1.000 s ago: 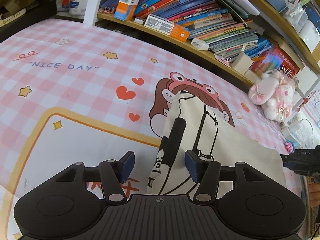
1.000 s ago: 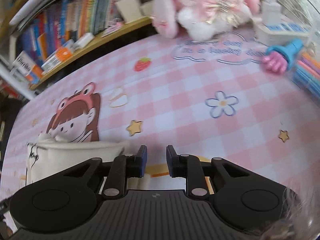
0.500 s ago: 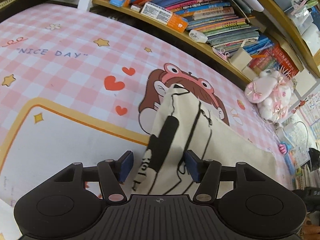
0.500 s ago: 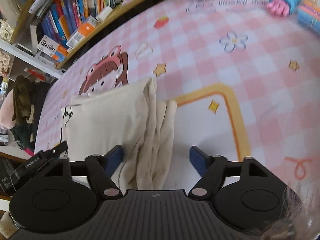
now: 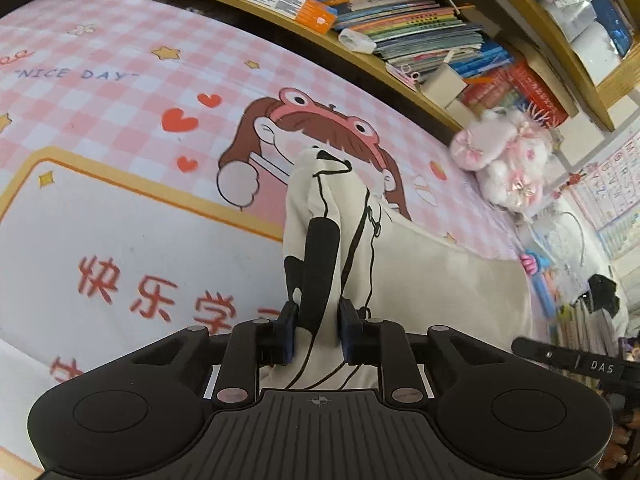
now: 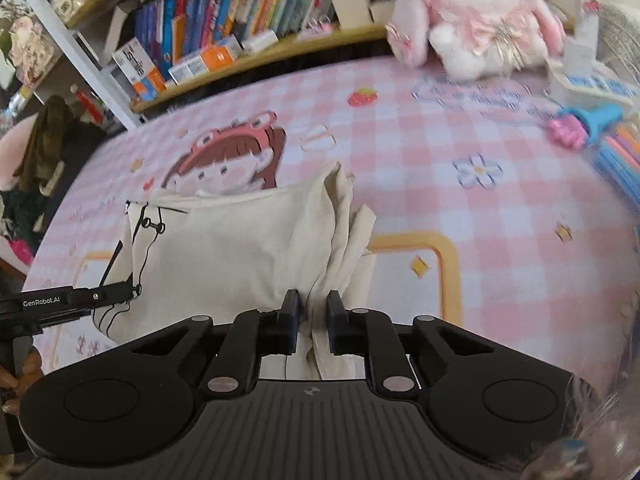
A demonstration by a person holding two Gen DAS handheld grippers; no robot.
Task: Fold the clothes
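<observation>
Left wrist view: left gripper [image 5: 318, 334] low centre, jaws have just closed, pads now pinching a bunched fold of the cream garment [image 5: 432, 276], the part with black print. Cloth runs from the pads up to frame centre and off to the right, lying on the pink checked mat [image 5: 120, 92]. Right gripper's edge visible at lower right.

Right wrist view: right gripper [image 6: 308, 322] low centre, jaws also just closed, clamped on a gathered cream edge. Garment [image 6: 240, 248] spreads left of centre on the mat [image 6: 500, 240]. Plush rabbit [image 6: 476, 16] upper right.
</observation>
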